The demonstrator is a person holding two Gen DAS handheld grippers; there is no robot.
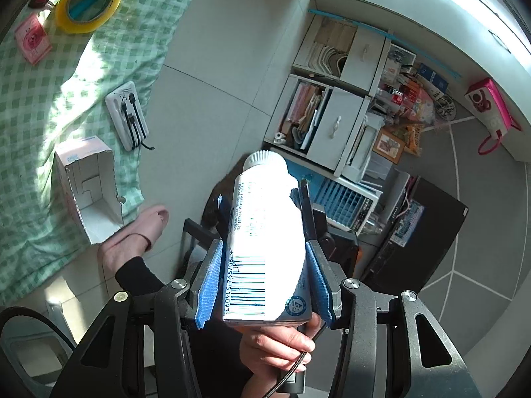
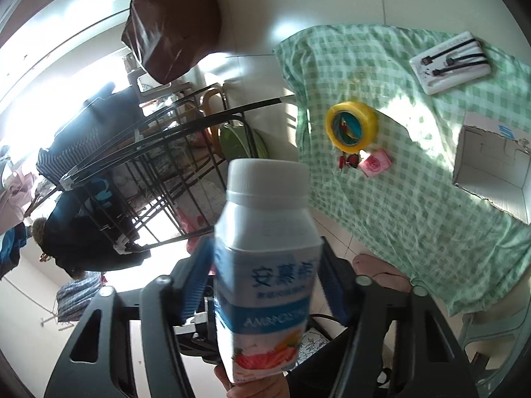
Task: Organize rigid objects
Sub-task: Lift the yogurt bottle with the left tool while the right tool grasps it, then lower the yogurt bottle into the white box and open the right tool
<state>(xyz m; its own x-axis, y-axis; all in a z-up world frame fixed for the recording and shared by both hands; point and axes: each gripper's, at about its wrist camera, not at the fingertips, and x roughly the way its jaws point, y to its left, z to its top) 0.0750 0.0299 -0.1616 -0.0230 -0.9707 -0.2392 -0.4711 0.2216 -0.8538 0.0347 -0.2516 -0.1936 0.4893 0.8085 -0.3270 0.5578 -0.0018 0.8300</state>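
1. The left gripper (image 1: 265, 229) has its blue-padded fingers (image 1: 209, 282) pressed against both sides of a white yogurt bottle (image 1: 265, 232), cap pointing away from the camera, barcode facing the lens.
2. The right gripper (image 2: 265, 285) sits around the same yogurt bottle (image 2: 265, 282); the carton body fills the gap, so whether its fingers (image 2: 195, 282) actually clamp it or merely flank it cannot be told.
3. A hand (image 1: 282, 341) shows below the bottle's base in the left view; most of it is hidden behind the carton and gripper frame.
4. The bottle's label is blurred in the right view; only blue lettering and a strawberry picture are readable.
5. On the floor lies a green checked cloth (image 2: 381, 182). On it, well apart from the bottle, rests an open white cardboard box (image 2: 494, 169), its visible interior holding nothing discernible and partly cut off by the frame edge.
6. Also on the cloth: a yellow tape roll (image 2: 351, 129), a small pink packet (image 2: 376, 162) just beside it, and a white power bank (image 2: 451, 63) with black cables.
7. A cluttered white shelf unit (image 1: 338, 109) stands beyond.
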